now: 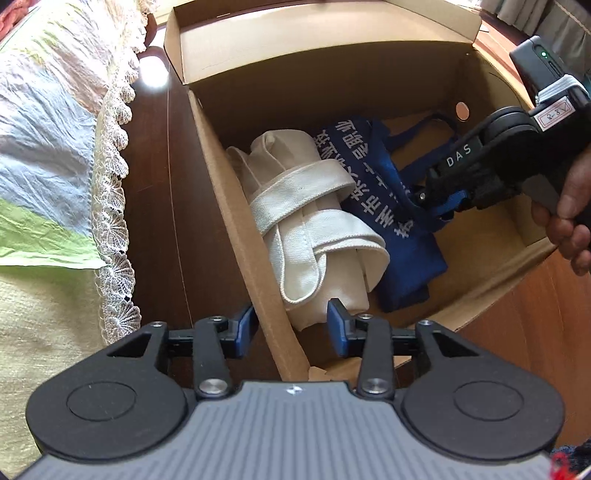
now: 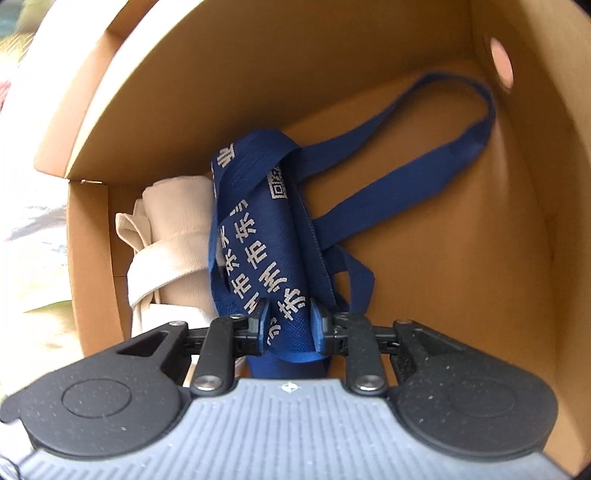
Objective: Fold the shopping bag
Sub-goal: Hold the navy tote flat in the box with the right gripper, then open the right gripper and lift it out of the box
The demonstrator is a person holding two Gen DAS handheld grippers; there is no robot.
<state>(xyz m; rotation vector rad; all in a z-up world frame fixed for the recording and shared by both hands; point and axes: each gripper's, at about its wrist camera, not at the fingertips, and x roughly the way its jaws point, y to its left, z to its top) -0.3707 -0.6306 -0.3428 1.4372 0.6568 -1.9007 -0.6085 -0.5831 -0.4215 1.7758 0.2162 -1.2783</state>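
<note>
A rolled blue shopping bag (image 2: 266,236) with white printed characters lies inside a cardboard box (image 2: 424,240). Its loose handles (image 2: 424,147) trail toward the box's far right corner. My right gripper (image 2: 290,321) is shut on the near end of the blue roll; it also shows in the left wrist view (image 1: 436,195) reaching into the box onto the blue bag (image 1: 391,206). A rolled cream canvas bag (image 1: 314,221), wrapped with its own strap, lies to the left of the blue one; it also shows in the right wrist view (image 2: 173,236). My left gripper (image 1: 291,325) is open and empty, straddling the box's left wall (image 1: 236,206).
The box stands on a dark wooden surface (image 1: 155,221). A quilted cloth with a lace edge (image 1: 110,184) lies to the left. The box's back flap (image 1: 314,33) stands upright. A round hole (image 2: 501,68) is in the right wall.
</note>
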